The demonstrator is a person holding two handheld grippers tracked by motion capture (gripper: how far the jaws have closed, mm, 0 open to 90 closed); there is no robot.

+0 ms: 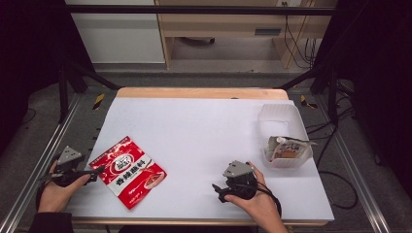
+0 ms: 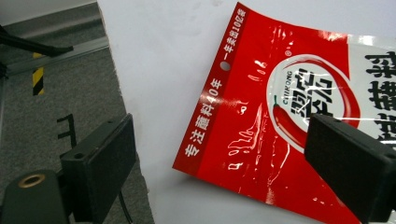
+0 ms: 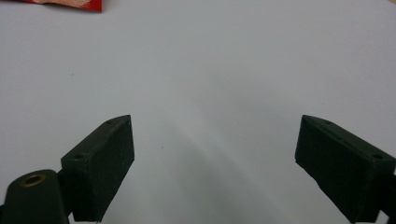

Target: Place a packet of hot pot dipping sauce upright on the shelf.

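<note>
Fingers apart, both grippers | left gripper (image 2: 219, 149) at red sachet (image 2: 289, 116) | right gripper (image 3: 215, 154) over white table (image 3: 210, 70)

The high view is evenly lit over the white table (image 1: 204, 126), which reads bright and nearly blown out, while the upper left and right corners of the frame fall into near black. The picture is soft and low in detail. In the left gripper view, white streaks of glare run across the glossy red packet (image 2: 280, 130) at centre, and its print stays sharp. In the right gripper view, the white surface shows a faint soft shadow at lower centre; the near jaws are slightly blurred.
</note>
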